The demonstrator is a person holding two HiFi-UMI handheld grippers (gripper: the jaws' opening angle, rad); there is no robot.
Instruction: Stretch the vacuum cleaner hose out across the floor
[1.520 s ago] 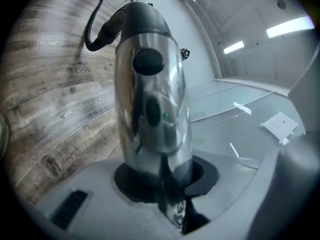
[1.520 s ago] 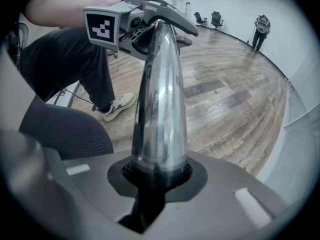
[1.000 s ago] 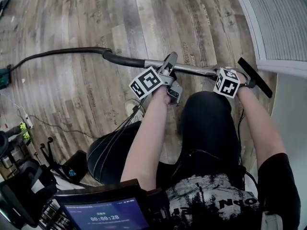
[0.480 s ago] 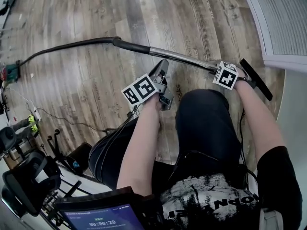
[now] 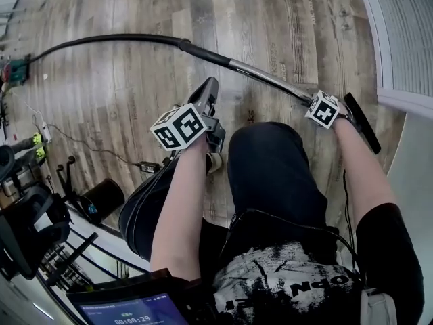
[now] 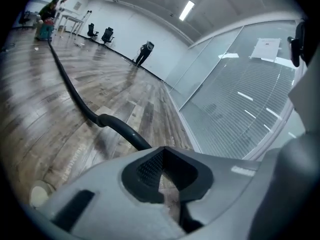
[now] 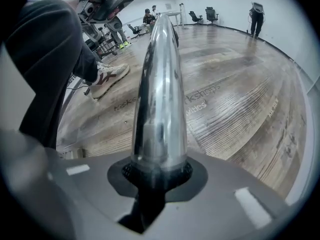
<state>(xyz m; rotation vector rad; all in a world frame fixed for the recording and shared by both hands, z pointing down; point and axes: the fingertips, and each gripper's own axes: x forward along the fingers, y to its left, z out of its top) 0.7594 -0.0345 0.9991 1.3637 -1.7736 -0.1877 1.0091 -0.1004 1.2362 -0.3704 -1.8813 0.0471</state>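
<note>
Right gripper (image 7: 157, 176) pinches the shiny chrome vacuum tube (image 7: 159, 94).
Left gripper (image 6: 167, 178): fingers pressed together, empty; black hose (image 6: 120, 128) trails across wood-plank floor (image 6: 35, 134).

Hose (image 5: 101, 39): far end meets a green object (image 5: 15, 70) cut by the head view's left edge. Tablet screen (image 5: 128, 311): cropped at bottom edge. Metal tube (image 7: 160, 94): near end hidden inside right hand-held gripper (image 7: 157, 176).
</note>
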